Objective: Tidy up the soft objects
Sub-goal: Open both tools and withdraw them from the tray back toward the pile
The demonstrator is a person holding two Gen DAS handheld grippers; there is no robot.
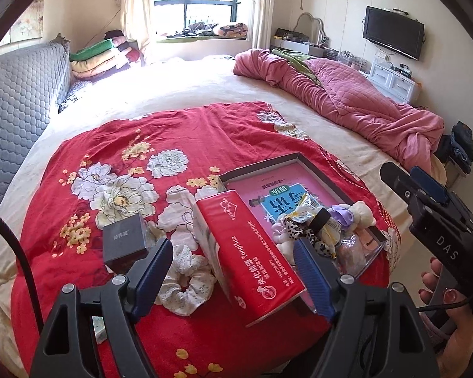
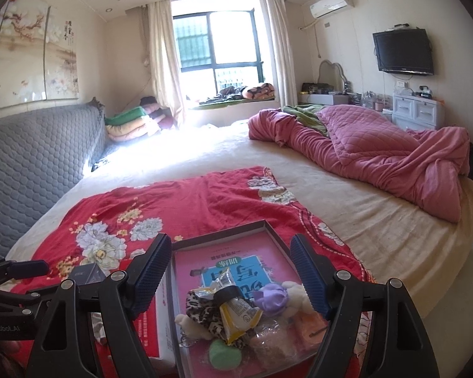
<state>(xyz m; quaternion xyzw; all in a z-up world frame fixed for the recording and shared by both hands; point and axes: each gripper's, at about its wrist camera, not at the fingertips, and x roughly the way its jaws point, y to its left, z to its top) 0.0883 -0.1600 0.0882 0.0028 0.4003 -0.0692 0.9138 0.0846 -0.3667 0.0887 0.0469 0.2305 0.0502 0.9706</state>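
Left gripper (image 1: 233,275) wide open, empty. Below it, the white lace fabric scrunchie (image 1: 186,280) lies on the red floral blanket (image 1: 116,145), beside the red tissue box (image 1: 249,258): light, floppy, compressible; pinch one bunched side. Right gripper (image 2: 228,278) wide open, empty, over the shallow grey tray (image 2: 269,231).

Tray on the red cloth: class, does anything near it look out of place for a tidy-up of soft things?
Yes. A white scrunchie lies loose on the cloth, left of the red box, outside the tray where the other soft things are piled. The red box leans tilted against the tray's edge.
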